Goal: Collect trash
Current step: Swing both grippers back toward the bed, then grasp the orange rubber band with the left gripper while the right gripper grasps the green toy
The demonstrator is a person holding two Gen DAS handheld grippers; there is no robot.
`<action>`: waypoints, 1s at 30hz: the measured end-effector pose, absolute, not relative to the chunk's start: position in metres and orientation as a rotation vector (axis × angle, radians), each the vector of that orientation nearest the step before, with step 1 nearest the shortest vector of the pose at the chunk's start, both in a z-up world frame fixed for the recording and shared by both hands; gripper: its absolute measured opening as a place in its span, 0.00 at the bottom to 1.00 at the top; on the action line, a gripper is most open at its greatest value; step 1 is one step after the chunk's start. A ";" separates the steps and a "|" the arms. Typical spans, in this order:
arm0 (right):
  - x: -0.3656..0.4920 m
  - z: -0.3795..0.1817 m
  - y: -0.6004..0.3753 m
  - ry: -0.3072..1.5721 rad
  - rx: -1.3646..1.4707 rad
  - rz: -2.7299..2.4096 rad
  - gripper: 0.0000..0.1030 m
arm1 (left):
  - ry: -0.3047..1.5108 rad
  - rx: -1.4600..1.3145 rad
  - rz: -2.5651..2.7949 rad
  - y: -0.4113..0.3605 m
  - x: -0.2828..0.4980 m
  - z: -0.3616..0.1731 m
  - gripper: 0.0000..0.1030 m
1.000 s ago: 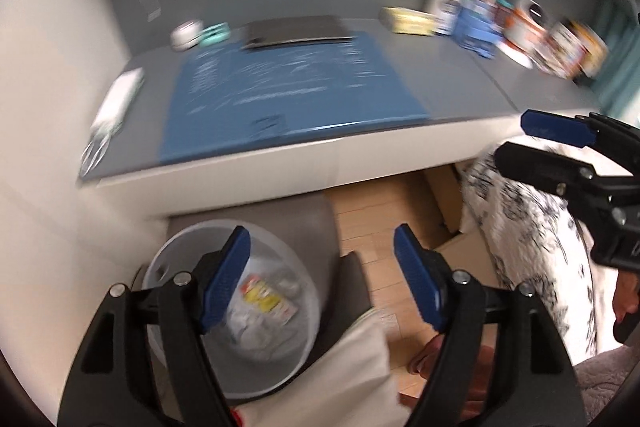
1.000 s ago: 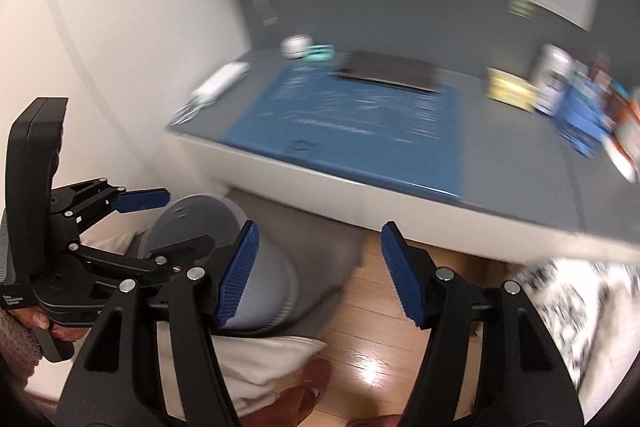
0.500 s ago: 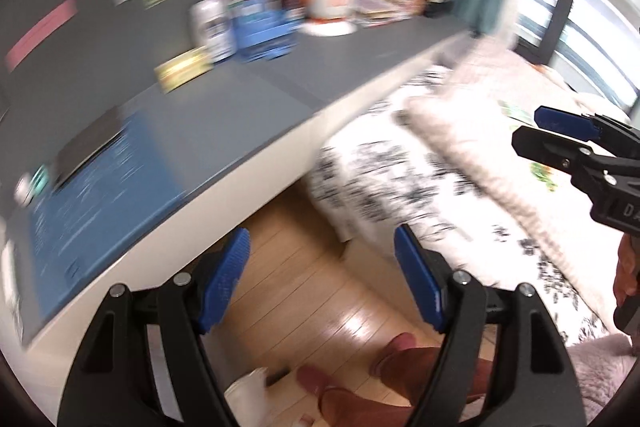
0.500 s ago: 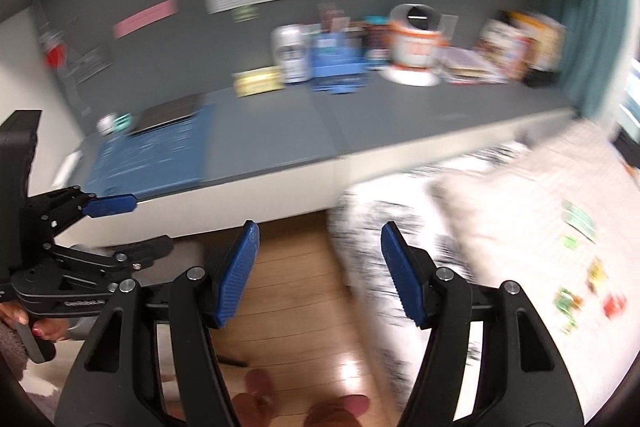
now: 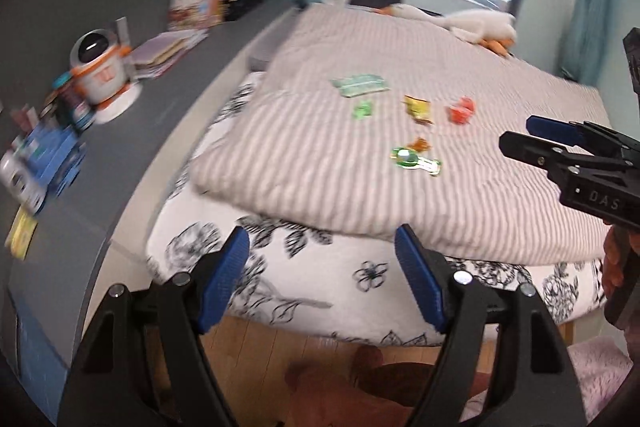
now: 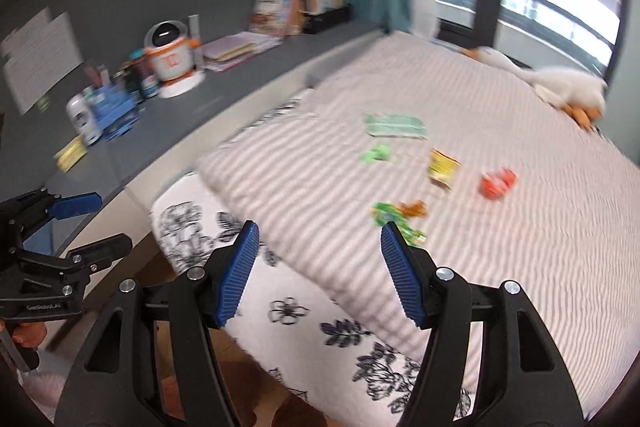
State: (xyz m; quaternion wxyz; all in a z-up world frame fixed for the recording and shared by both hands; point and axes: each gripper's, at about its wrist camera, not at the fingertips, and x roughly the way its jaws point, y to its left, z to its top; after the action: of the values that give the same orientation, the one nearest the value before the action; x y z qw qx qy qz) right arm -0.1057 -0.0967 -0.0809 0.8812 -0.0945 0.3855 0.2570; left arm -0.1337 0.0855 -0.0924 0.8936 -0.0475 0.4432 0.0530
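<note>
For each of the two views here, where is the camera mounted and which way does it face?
Left wrist: on the left tool, angled down at the striped blanket; the right tool and its hand show at the right edge.
Right wrist: on the right tool, facing the same bed; the left tool shows at the left edge.
Shared: scattered wrappers, grey desk, toy robot.

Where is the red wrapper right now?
The red wrapper lies on the striped blanket, rightmost of the scattered pieces in both wrist views, just right of the yellow wrapper.
</note>
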 end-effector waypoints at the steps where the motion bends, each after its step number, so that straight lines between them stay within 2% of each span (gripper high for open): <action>1: -0.098 -0.085 -0.105 0.814 -0.175 0.504 0.59 | 0.928 -0.079 0.071 0.078 -0.121 -0.095 0.73; 8: -0.058 -0.108 -0.145 0.865 -0.080 0.307 0.59 | 0.977 0.042 -0.168 0.053 -0.038 -0.114 0.73; 17: -0.012 -0.140 -0.126 0.927 -0.024 0.204 0.59 | 1.001 0.105 -0.323 0.062 0.051 -0.136 0.73; 22: 0.013 -0.166 -0.107 0.956 -0.036 0.210 0.59 | 1.045 0.097 -0.340 0.076 0.078 -0.162 0.73; 30: 0.056 -0.237 -0.090 1.007 -0.098 0.287 0.59 | 1.109 0.097 -0.319 0.080 0.102 -0.217 0.73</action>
State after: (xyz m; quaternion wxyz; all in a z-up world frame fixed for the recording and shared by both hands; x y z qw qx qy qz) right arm 0.0558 -0.0905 -0.2368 0.8648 -0.0467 0.4808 0.1369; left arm 0.1021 0.0805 -0.2172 0.8370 0.0458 0.5240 -0.1509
